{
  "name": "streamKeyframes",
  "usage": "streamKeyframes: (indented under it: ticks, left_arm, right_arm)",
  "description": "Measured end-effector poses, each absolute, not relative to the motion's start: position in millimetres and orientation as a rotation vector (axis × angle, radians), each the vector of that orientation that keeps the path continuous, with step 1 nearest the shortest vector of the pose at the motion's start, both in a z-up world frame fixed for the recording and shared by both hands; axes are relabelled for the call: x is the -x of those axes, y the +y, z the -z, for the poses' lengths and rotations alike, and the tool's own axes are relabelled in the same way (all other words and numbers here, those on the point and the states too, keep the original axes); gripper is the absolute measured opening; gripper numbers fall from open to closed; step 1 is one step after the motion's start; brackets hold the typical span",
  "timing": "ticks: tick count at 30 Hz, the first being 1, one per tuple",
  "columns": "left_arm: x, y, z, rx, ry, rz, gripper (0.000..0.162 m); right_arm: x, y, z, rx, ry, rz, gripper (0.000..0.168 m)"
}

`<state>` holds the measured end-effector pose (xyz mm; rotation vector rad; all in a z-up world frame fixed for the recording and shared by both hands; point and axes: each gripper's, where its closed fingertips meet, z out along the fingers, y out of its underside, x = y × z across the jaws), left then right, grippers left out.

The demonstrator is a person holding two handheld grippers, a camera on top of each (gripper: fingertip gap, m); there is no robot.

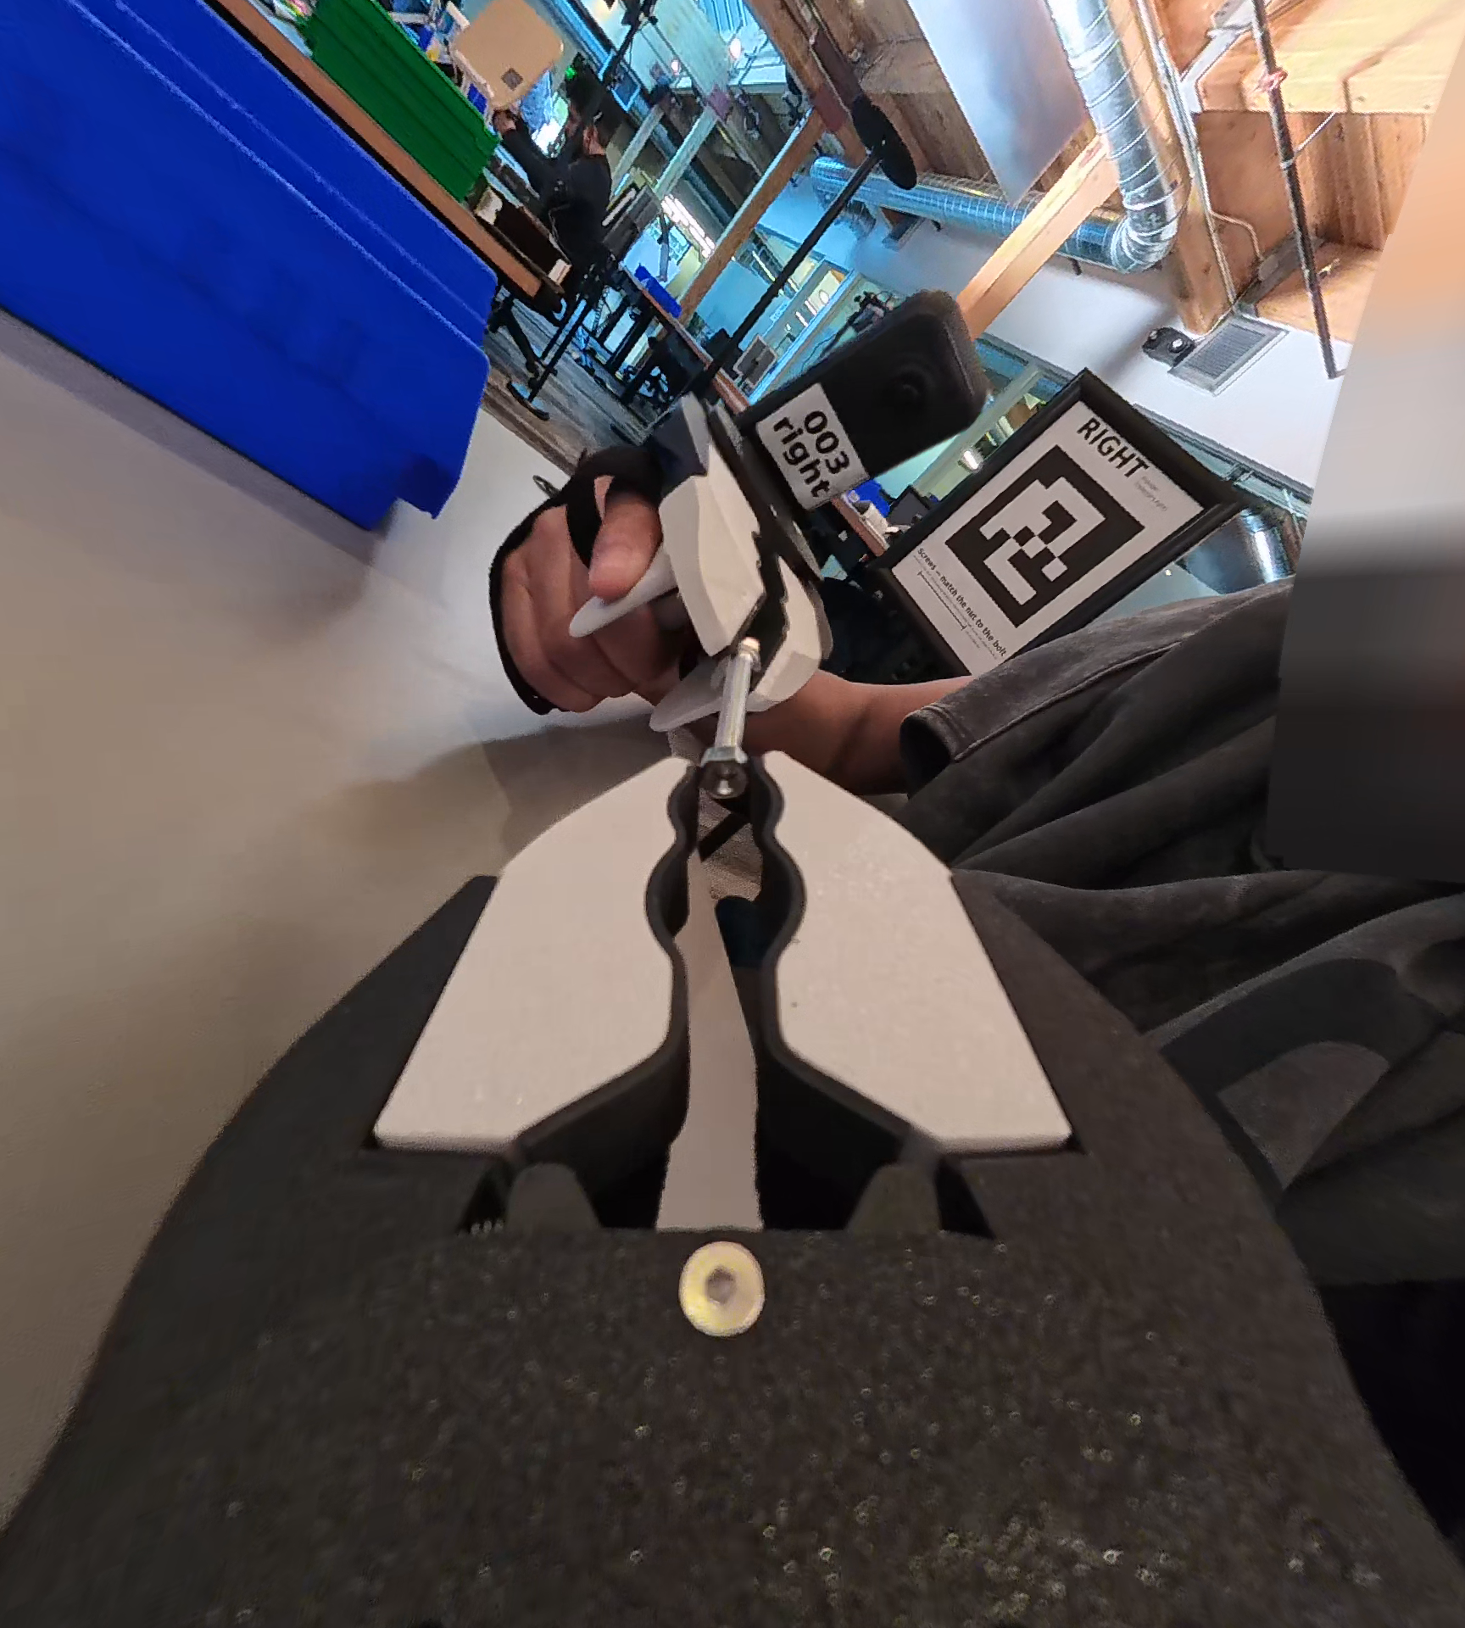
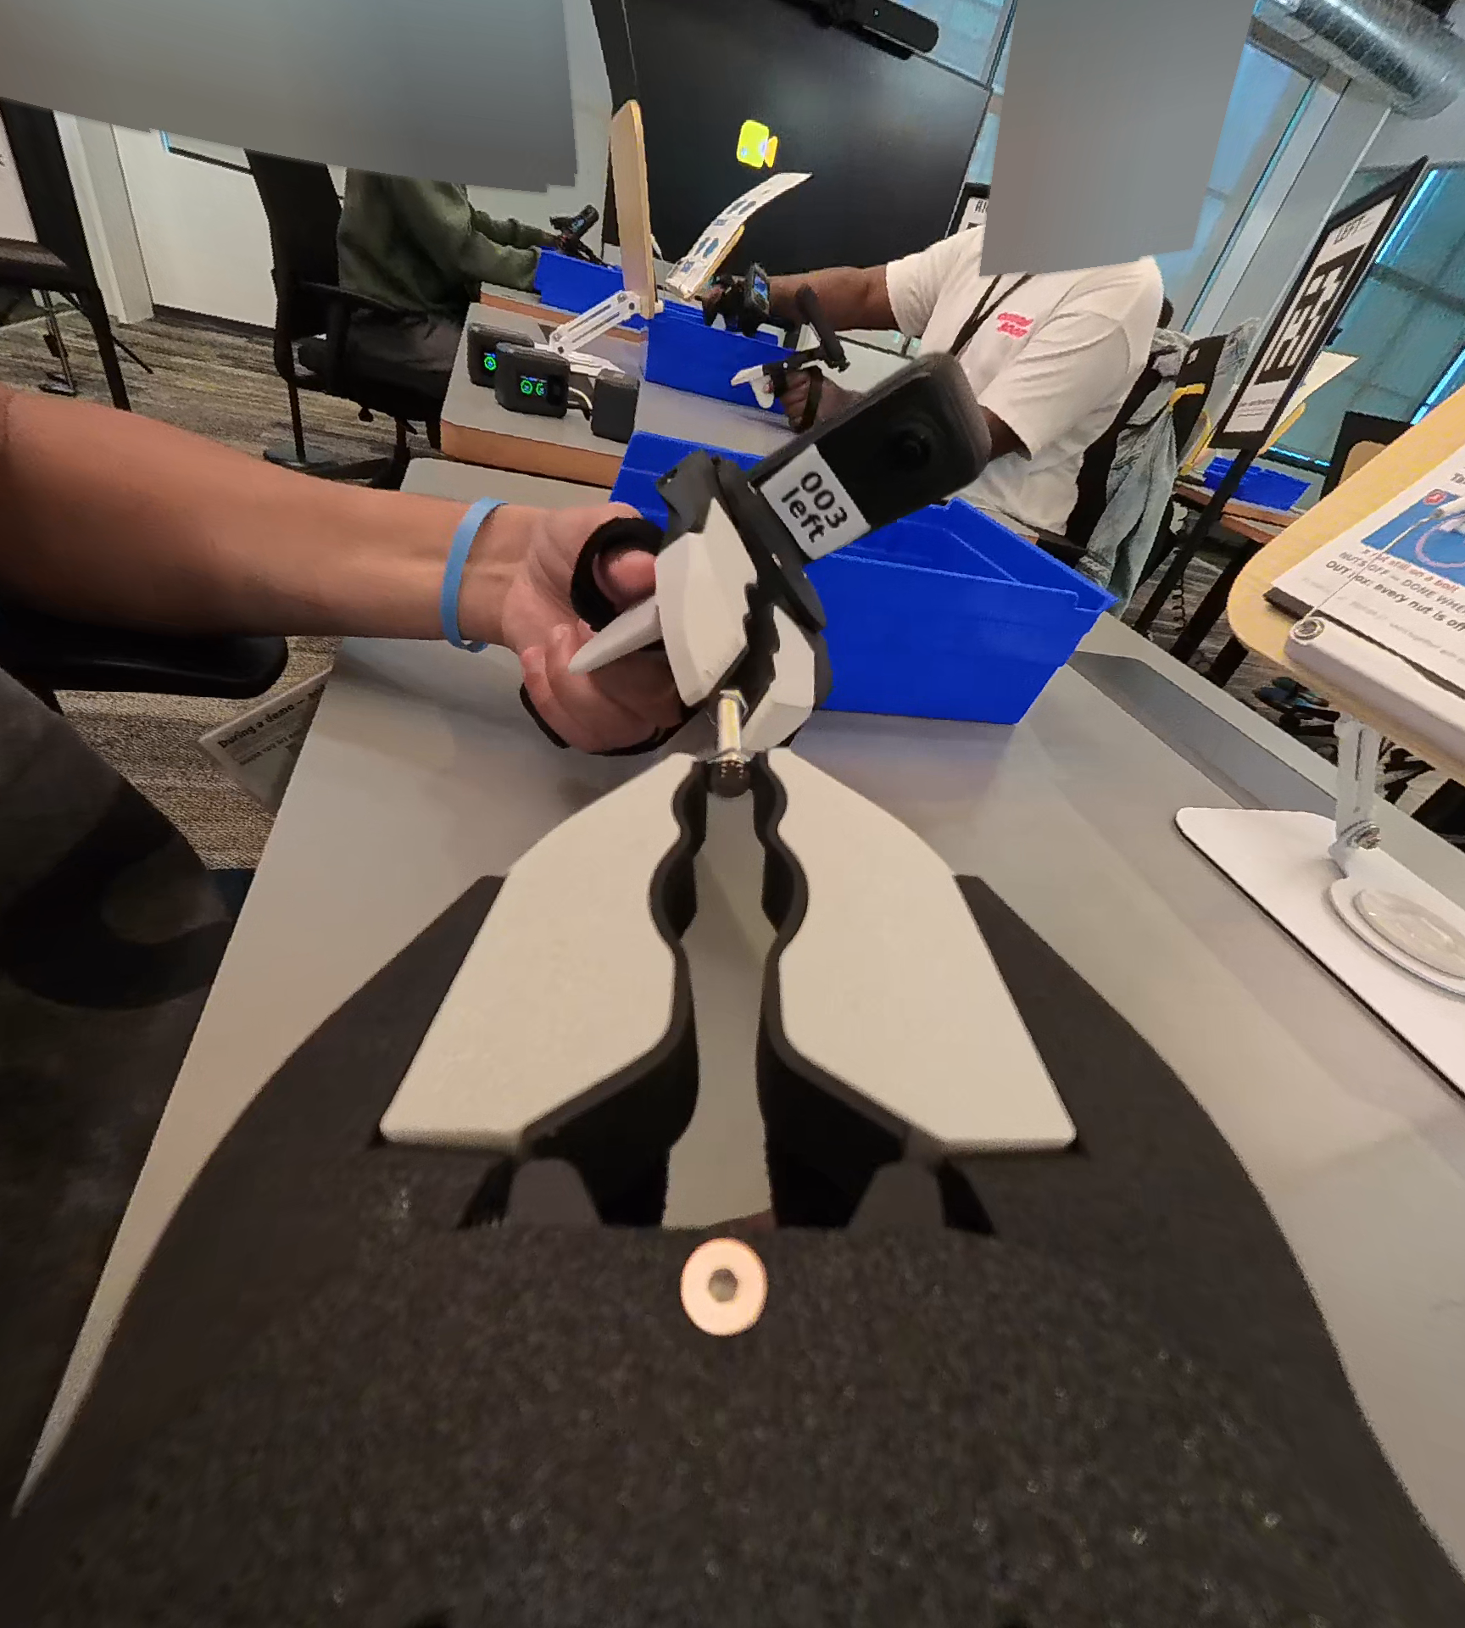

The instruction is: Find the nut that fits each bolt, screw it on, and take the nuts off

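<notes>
A silver bolt spans between my two grippers above the grey table. My left gripper is shut on one end of it, where a hex shape sits just past the fingertips. My right gripper is shut on the other, threaded end of the bolt. A small nut sits on the thread just beyond its fingertips. Each gripper also shows in the other's view, hand-held and facing it: the right gripper and the left gripper.
A blue bin stands on the table behind the grippers and also shows in the left wrist view. An instruction board on a white stand is at the right. A framed marker sign stands nearby. People work at tables behind. My two grippers' fingertips are within a few centimetres of each other.
</notes>
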<state>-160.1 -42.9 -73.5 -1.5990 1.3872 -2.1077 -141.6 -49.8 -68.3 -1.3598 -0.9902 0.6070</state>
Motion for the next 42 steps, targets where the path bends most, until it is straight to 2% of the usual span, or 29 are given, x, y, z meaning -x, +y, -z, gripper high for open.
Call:
streamKeyframes:
  ticks: [8,22,28,35,36,37,42]
  left_arm:
    - [157.7,-38.4,77.7,1.635,1.356,2.086,0.010]
    - [156.9,-35.1,64.6,1.211,1.548,1.313,0.010]
    - [161.0,-31.0,73.8,1.123,1.654,1.008,0.011]
    - [163.4,-31.0,77.2,1.168,1.682,0.994,0.011]
    - [163.9,-29.2,78.0,1.195,1.677,1.006,0.015]
    - [164.4,-27.2,79.1,1.228,1.672,1.020,0.028]
    - [164.0,-30.4,68.2,1.290,1.569,1.277,0.039]
  right_arm:
    - [140.3,-44.5,73.2,1.406,-0.966,-0.620,0.010]
    - [139.2,-41.0,64.4,1.553,-0.658,-1.310,0.011]
    - [142.4,-37.0,71.9,1.631,-0.472,-1.639,0.010]
    - [143.2,-35.8,72.0,1.625,-0.422,-1.722,0.010]
    - [142.9,-37.0,69.1,1.605,-0.432,-1.726,0.010]
    - [141.7,-37.2,65.8,1.584,-0.431,-1.722,0.010]
    - [131.1,-29.7,63.3,1.559,-0.446,-1.553,0.010]
